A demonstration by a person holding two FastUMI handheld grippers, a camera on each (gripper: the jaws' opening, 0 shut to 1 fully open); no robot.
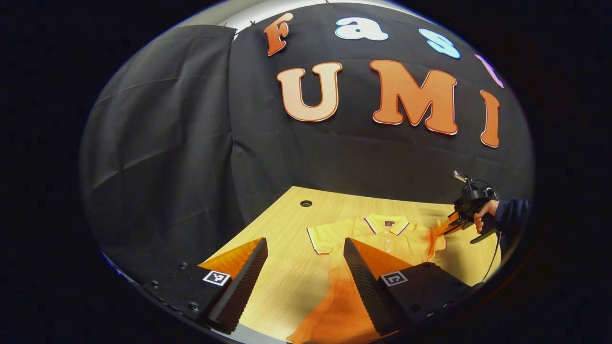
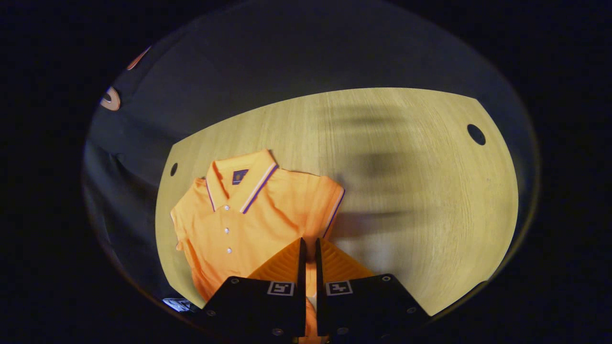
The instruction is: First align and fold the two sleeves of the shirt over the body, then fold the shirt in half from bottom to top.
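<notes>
Left tongs (image 1: 303, 267): spread wide apart in the left gripper view, with bare wood between the two fingers. They hold nothing. The finger at 5 o'clock sits over the shirt's lower cloth.

Shirt (image 1: 377, 239): an orange polo shirt lying on the worktop. In the left gripper view it runs from the middle toward 3 o'clock. Its collar (image 1: 387, 223) points to the far wall. One sleeve (image 1: 322, 239) lies flat at about 9 o'clock from the collar.

Right tongs, seen far off (image 1: 452, 224): at 3 o'clock in the left gripper view, held by a hand (image 1: 483, 215) with a dark sleeve. The tongs touch the shirt's edge there, and the cloth is pulled up a little.

Right tongs, seen close (image 2: 309, 253): pressed almost together at 6 o'clock in the right gripper view. A thin bit of orange cloth sits in the small gap, so they are pinching the shirt.

Shirt from this side (image 2: 253, 215): it lies at 8 o'clock on the worktop, buttons facing up.

Worktop (image 2: 430, 191): pale wood with a round hole (image 2: 476, 134) at 2 o'clock. A soft shadow lies across it.
</notes>
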